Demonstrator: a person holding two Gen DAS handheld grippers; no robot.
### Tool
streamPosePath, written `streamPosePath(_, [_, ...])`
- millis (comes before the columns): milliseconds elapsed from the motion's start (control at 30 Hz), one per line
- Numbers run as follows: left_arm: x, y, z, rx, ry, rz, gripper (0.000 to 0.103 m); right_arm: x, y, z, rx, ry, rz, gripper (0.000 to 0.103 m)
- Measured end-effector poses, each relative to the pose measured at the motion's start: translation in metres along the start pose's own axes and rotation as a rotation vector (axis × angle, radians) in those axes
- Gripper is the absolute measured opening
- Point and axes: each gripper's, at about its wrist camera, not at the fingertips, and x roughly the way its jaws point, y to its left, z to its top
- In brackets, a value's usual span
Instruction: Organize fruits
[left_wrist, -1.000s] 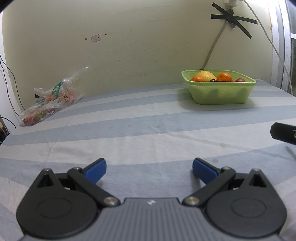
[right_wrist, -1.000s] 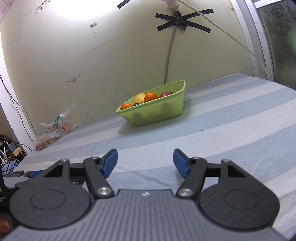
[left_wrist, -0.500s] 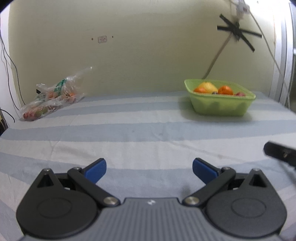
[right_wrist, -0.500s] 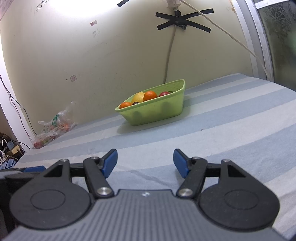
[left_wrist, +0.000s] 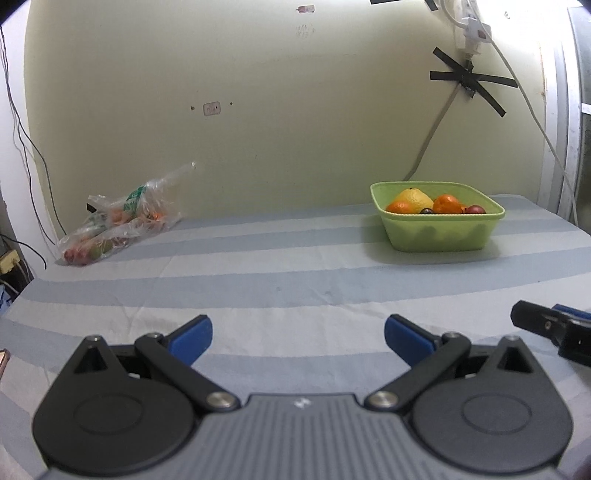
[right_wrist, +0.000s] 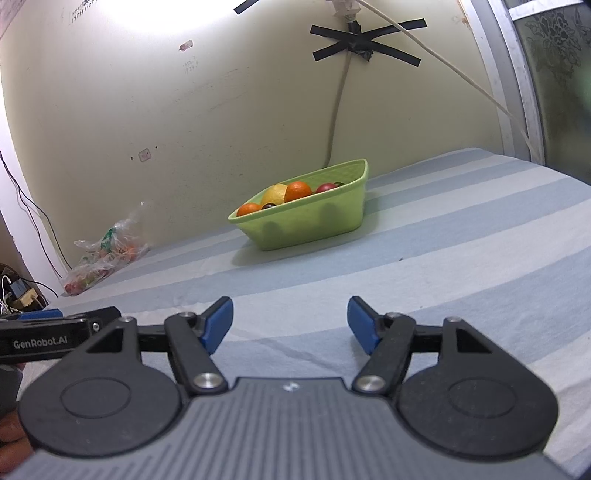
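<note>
A light green basket (left_wrist: 439, 236) (right_wrist: 317, 225) stands at the far right of the striped table, near the wall. It holds oranges (left_wrist: 447, 204) (right_wrist: 297, 191), a yellow fruit (left_wrist: 416, 196) and small dark red fruits (left_wrist: 475, 209). A clear plastic bag of fruit (left_wrist: 118, 225) (right_wrist: 99, 262) lies at the far left by the wall. My left gripper (left_wrist: 297, 338) is open and empty over the near table. My right gripper (right_wrist: 290, 323) is open and empty, to the right of the left one.
The blue and white striped tablecloth (left_wrist: 280, 288) covers the table. A taped cable (left_wrist: 469, 81) runs down the wall behind the basket. Wires and a power strip (right_wrist: 18, 291) sit off the left edge. A window frame (right_wrist: 524, 92) borders the right.
The left wrist view has tilted upward, so more wall shows and the basket and bag sit lower. The right gripper has hardly moved. Both stay open.
</note>
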Motion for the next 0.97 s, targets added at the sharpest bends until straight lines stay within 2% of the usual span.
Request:
streamPosePath(700, [0.012,-0.002,-0.005,0.008,0.071,-0.002,0.103,0.001,0.000,-0.001,-0.001,-0.002,0.001,0.073])
streamPosePath(967, [0.013,-0.003,-0.006,0.009,0.064,-0.066,0.103,0.001,0.001,0.000,-0.003,0.002,0.001,0.073])
